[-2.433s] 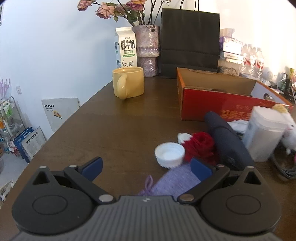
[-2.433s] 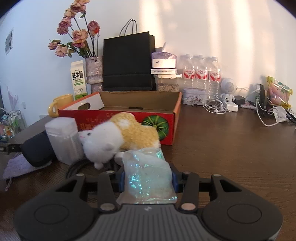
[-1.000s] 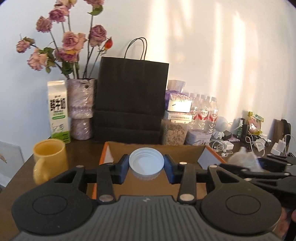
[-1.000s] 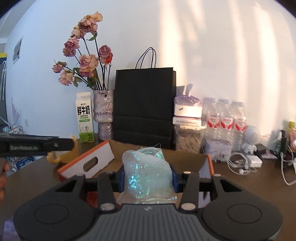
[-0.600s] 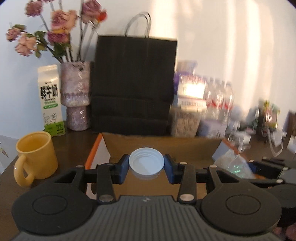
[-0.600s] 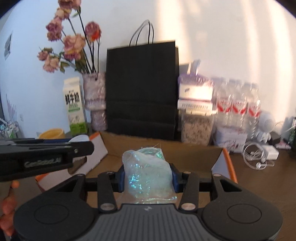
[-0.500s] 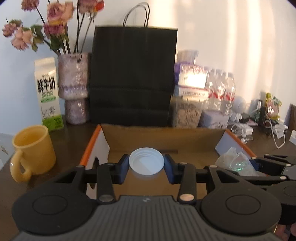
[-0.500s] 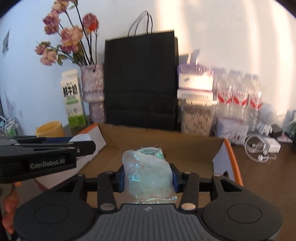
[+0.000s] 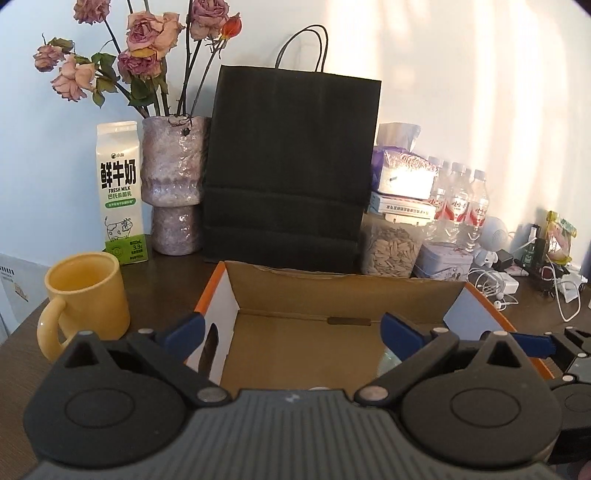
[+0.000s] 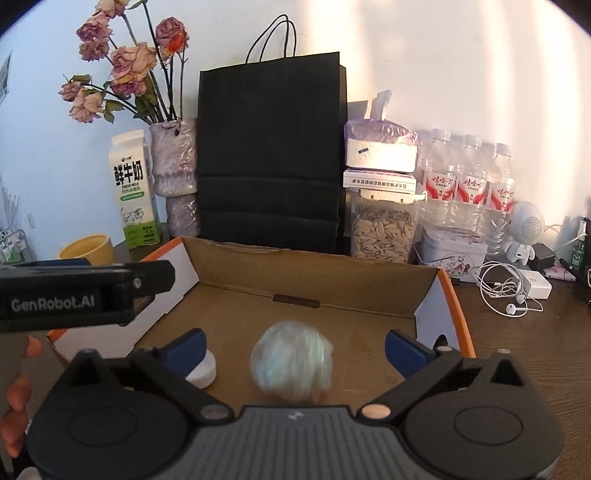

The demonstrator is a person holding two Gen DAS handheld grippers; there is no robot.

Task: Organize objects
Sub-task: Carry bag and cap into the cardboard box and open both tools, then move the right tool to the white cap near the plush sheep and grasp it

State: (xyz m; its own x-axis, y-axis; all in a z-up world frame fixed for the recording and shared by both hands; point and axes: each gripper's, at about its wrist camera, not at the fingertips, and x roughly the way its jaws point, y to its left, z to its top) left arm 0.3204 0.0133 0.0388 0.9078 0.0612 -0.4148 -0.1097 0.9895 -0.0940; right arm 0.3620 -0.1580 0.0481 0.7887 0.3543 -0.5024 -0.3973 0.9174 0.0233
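Both grippers hover over the open cardboard box point(image 10: 317, 295), an orange-edged tray with a brown floor that sits on the dark wooden table point(image 10: 535, 332).

The right gripper point(image 10: 295, 345) has its 2 blue-padded fingers spread wide with nothing between them. Below the gap, the crumpled iridescent plastic bag point(image 10: 291, 363) shows as a motion-blurred pale lump over the box floor; whether it touches the floor cannot be told. The white bottle cap point(image 10: 202, 371) lies on the box floor at the left, partly hidden behind the right gripper's left fingertip.

The left gripper point(image 9: 291, 330) is likewise spread wide and grips nothing; through its gap only the bare box floor point(image 9: 306, 347) shows. In the right wrist view its black body, marked "GenRobot.AI", reaches in from the left edge above the box's left wall, with fingers of the person's hand point(image 10: 16, 402) visible beneath it.

Left of the box stands a yellow mug point(image 9: 85, 295). Behind it are a green-and-white milk carton point(image 9: 120, 197) and a purple vase point(image 9: 173, 184) of dried roses point(image 9: 147, 33). A black paper bag point(image 9: 291, 170) stands upright right behind the box's back wall. To its right are a jar of sunflower seeds point(image 10: 382, 229) with boxes and a tissue pack point(image 10: 382, 146) stacked on it, 3 water bottles point(image 10: 469, 181), a tin point(image 10: 452, 254), a small white speaker point(image 10: 526, 229) and white earphones point(image 10: 511, 291).
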